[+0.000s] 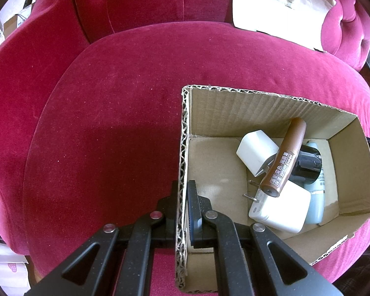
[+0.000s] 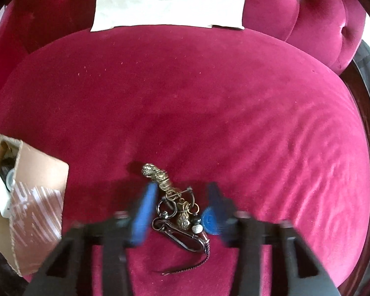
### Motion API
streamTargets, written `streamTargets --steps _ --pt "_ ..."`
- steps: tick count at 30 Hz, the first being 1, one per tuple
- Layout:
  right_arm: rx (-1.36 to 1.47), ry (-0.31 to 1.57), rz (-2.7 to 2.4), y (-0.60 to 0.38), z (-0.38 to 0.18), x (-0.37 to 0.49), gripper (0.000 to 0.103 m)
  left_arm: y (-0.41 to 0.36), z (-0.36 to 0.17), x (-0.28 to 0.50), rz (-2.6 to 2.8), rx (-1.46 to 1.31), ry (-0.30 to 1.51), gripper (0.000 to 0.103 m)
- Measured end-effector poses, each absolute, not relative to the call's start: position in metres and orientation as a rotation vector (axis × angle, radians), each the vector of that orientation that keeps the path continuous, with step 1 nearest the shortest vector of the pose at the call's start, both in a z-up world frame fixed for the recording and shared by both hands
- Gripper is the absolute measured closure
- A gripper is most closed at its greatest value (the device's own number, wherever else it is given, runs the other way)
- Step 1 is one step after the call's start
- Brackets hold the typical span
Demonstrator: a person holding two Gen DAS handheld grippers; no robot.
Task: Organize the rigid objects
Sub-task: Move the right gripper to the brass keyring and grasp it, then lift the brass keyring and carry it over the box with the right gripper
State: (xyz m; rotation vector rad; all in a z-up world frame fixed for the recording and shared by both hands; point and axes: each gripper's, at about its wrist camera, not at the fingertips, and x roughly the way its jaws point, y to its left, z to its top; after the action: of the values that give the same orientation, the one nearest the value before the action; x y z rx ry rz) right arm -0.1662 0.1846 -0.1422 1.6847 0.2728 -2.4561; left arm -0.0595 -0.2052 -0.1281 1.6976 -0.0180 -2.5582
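Mostly done, judging by the open corrugated cardboard box (image 1: 271, 113) on the crimson velvet seat cushion (image 1: 111, 123). Already inside, piled toward the far right corner: a brown cylindrical lip-balm tube (image 1: 285, 157) leaning across the heap, a white cube-shaped plug adapter (image 1: 256, 151), a second white charger with bare metal prongs (image 1: 281, 209), a black round cap (image 1: 308, 166) and a pale blue plastic bottle (image 1: 315, 206) underneath.

Left gripper (image 1: 183, 199) clamped on the box's near left wall, one finger outside, the blue-padded one inside, steadying the container.

Still left on the cushion, well apart from the box: a brass-and-dark-metal keychain bundle with beads, rings, a clasp and a braided cord (image 2: 177, 212), plus a blue round tag (image 2: 212, 223) touching it at the right. Right gripper (image 2: 182, 197) spread wide, blue pads (image 2: 145, 212) either side of the bundle, nothing gripped yet; blurred, so probably in motion.

Remaining, by this reading: closing on the keychain, lifting, dropping into the box. Nothing else loose visible on the cushion; only a pale sheet of paper (image 2: 170, 0) against the backrest.
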Motion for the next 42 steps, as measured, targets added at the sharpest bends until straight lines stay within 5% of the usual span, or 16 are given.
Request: streamTargets --steps 42 --pt "1.426 0.199 -2.555 0.162 -0.044 -0.150 0.077 -0.210 -0.127 -0.059 -2.556 1.695 -0.015 0.098"
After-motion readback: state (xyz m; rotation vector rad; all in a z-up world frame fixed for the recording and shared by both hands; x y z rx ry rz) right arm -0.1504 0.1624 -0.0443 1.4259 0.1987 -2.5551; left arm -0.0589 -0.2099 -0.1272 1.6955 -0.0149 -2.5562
